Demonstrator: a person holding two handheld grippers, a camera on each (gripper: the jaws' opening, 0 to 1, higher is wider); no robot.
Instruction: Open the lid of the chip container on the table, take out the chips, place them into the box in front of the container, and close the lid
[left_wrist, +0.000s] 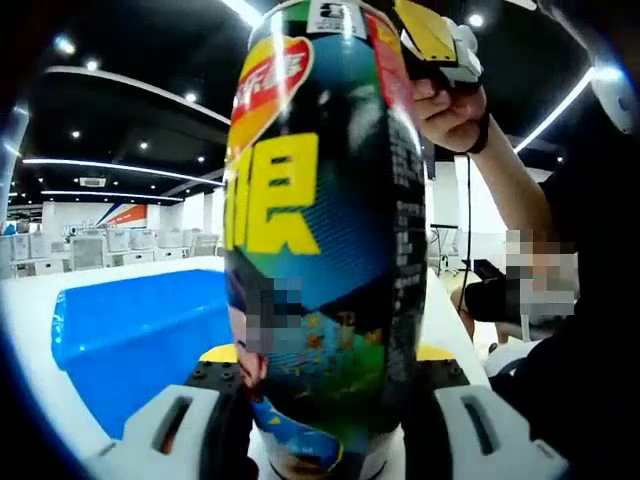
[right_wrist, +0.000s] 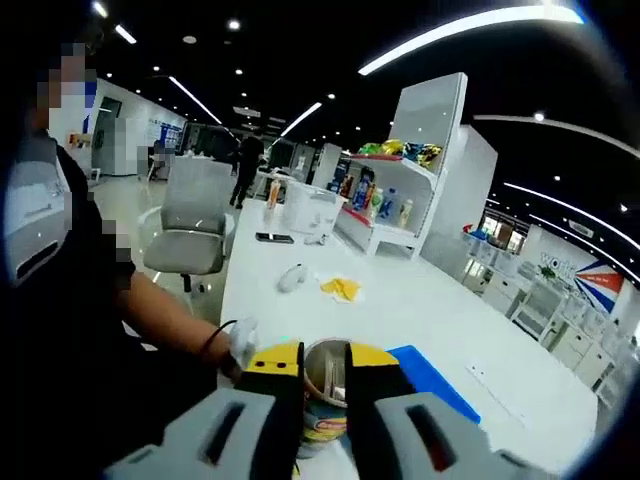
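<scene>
Blue box (left_wrist: 140, 335) sits on the white table (right_wrist: 400, 300), just beside the chip container (left_wrist: 320, 250). Left gripper (left_wrist: 325, 420) is clamped round the can's lower body (standing upright). Right gripper (right_wrist: 325, 385) is up at the open rim, jaws nearly together, can't tell if it's pinching anything.

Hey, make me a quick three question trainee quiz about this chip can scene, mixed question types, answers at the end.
1. True or false: the left gripper is clamped on the chip container.
2. The box beside the container is: A red, B blue, C green?
3. In the right gripper view, the right gripper's jaws sit at the container's open ____.

Key: 1 true. 2 B. 3 top; the lid is off and the foil-lined inside shows between the jaws.
</scene>
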